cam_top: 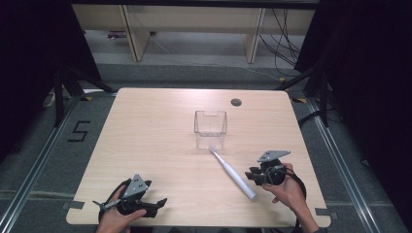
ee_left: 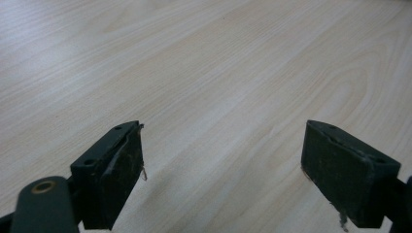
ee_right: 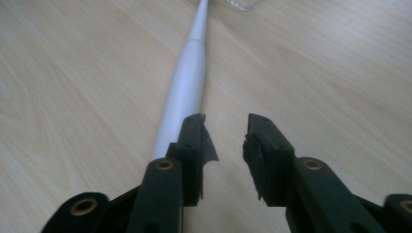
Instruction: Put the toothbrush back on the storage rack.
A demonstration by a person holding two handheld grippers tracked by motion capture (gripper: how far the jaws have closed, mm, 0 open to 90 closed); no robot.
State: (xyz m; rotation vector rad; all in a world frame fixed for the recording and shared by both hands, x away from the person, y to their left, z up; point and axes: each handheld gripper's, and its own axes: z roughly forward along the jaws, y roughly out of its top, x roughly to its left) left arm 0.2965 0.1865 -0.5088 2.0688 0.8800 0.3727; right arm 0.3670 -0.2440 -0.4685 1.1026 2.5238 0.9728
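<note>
two grippers work this table point(cam_top: 145, 126), and the one that matters is the right gripper point(cam_top: 253, 175), low at the near right edge beside the thick end of a white electric toothbrush point(cam_top: 233, 173). in the right gripper view its jaws stand a little apart with nothing between them, and the toothbrush point(ee_right: 183, 92) lies just outside the left jaw, running away toward the clear plastic container point(cam_top: 211, 129). the brush lies flat on the wood, slanted, its thin head almost touching the container's near wall.

to do the pick well, i judge the right gripper should shift sideways until the handle sits centred between the pads, open wider first, then close across the thick part, not the neck. the handle is smooth, round and tapering, so it may roll or squirt out of a shallow pinch; a square, low grip helps. the container is thin-walled, square and light, likely to slide if bumped.

the left gripper point(ee_left: 223, 165) rests at the near left corner, jaws spread wide over bare pale wood grain, gripping nothing.
</note>
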